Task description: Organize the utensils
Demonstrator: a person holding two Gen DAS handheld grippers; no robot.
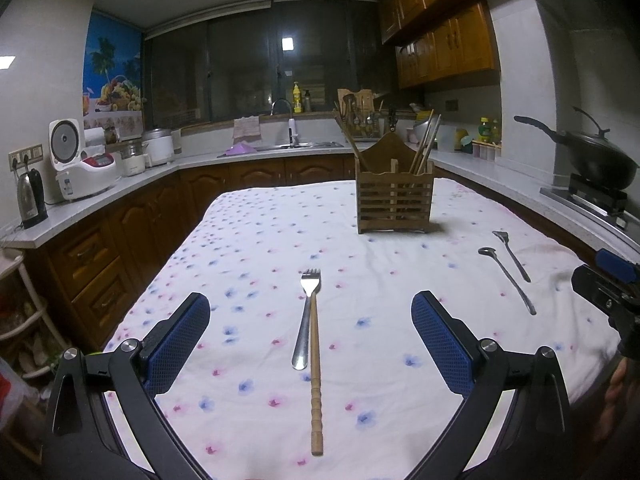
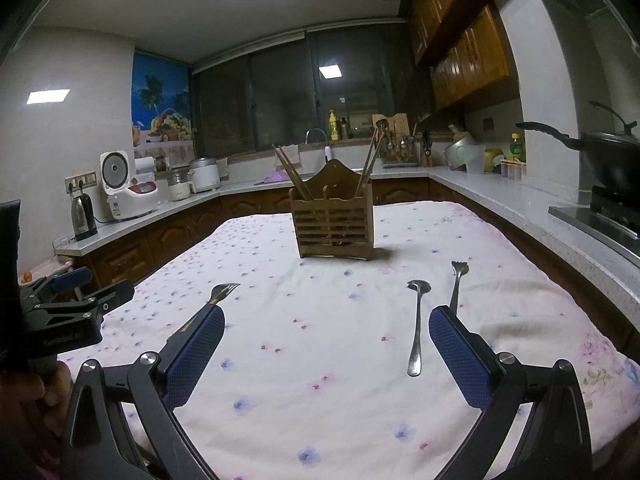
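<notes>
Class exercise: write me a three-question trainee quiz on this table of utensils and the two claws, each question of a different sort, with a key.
1. True or false: the left claw is shut on the fork.
2. Multiple choice: what lies right against that fork? A) a spoon B) a wooden chopstick C) a knife
3. Fill in: chopsticks already stand in the wooden ____ at the far end of the floral cloth.

Key: 1 false, both claws are open, and the right claw is empty too. 2 B. 3 holder.
</notes>
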